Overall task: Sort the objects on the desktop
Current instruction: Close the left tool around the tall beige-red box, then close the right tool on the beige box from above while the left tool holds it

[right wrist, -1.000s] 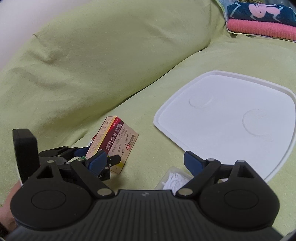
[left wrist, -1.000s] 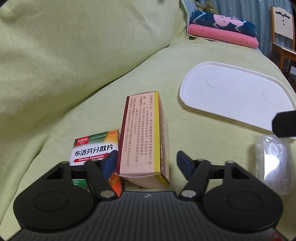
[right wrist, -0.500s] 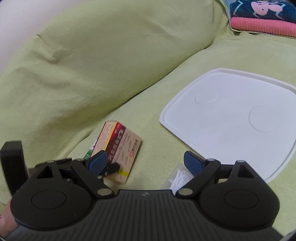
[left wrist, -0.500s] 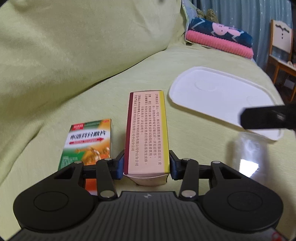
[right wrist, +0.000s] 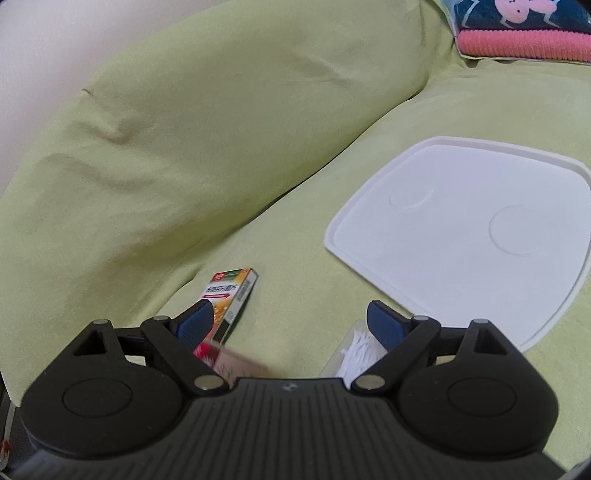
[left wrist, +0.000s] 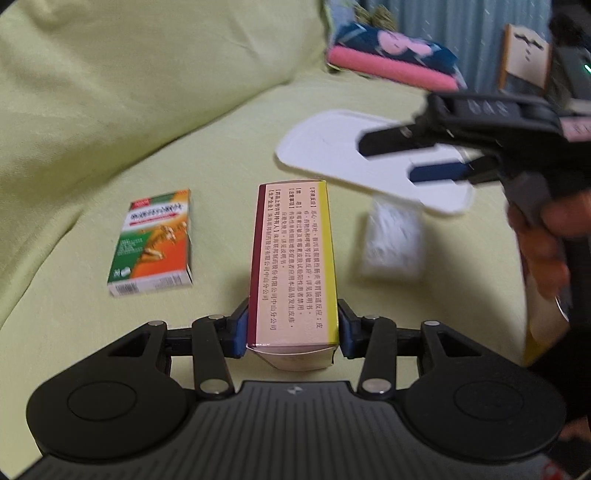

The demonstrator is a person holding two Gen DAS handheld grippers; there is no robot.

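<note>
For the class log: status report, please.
Left gripper shut on tall medicine box. Right gripper open, empty. White tray bare. Path clear.

Home living room. Soft yellow-green sofa [right wrist: 332, 229] serves as work surface, big back cushion [right wrist: 221, 129] rising behind seat. Folded towels [right wrist: 524, 33], navy with pink bunny over pink ribbed, at seat's far end. Blue-grey curtain [left wrist: 461, 29] and wooden chair [left wrist: 526, 59] beyond sofa's far end. White tray [right wrist: 461, 240] and medicine boxes [left wrist: 153, 242] on seat: household clutter, not shop or lab stock.
</note>
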